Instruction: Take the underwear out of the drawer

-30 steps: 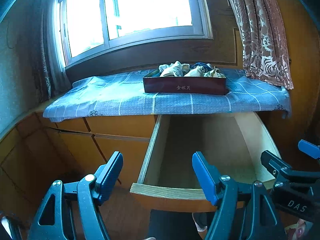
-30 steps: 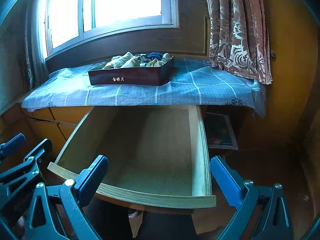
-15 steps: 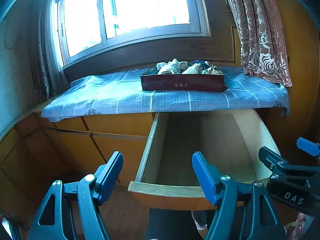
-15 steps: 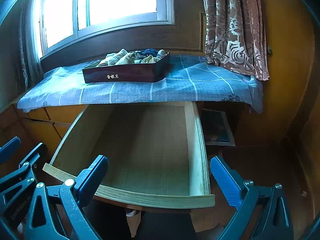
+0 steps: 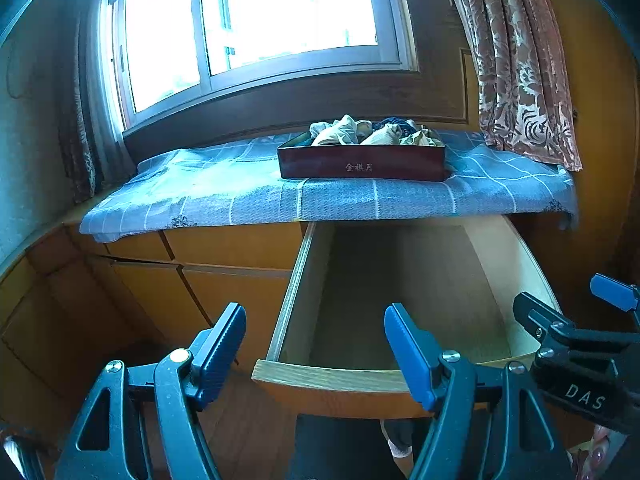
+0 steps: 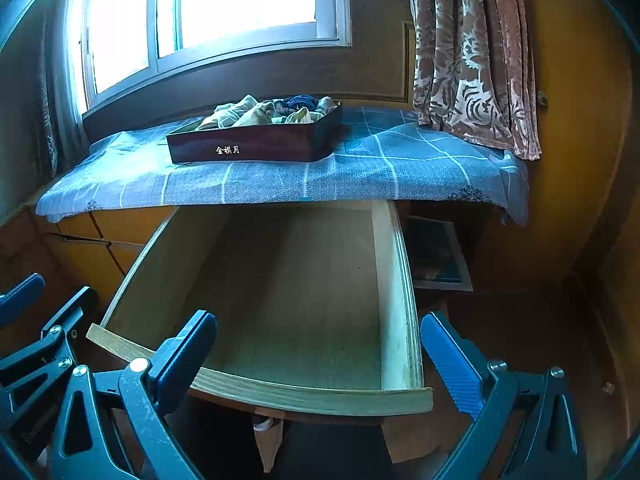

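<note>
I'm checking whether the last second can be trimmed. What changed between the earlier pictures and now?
Nothing was gripped or released. Both views only drifted slightly. The drawer stays pulled out and bare inside, the box of underwear stays on the cloth, and the left gripper and right gripper stay open and hold nothing.

Blown-out window [image 5: 260, 20] backlight, dim bluish room (drawer interior shadowed), fisheye-bent edges, sharp focus

The cloth [image 6: 280, 184] hides the back of the drawer [image 6: 304, 288]; the garments in the box [image 6: 256, 144] are too crumpled to tell apart.
</note>
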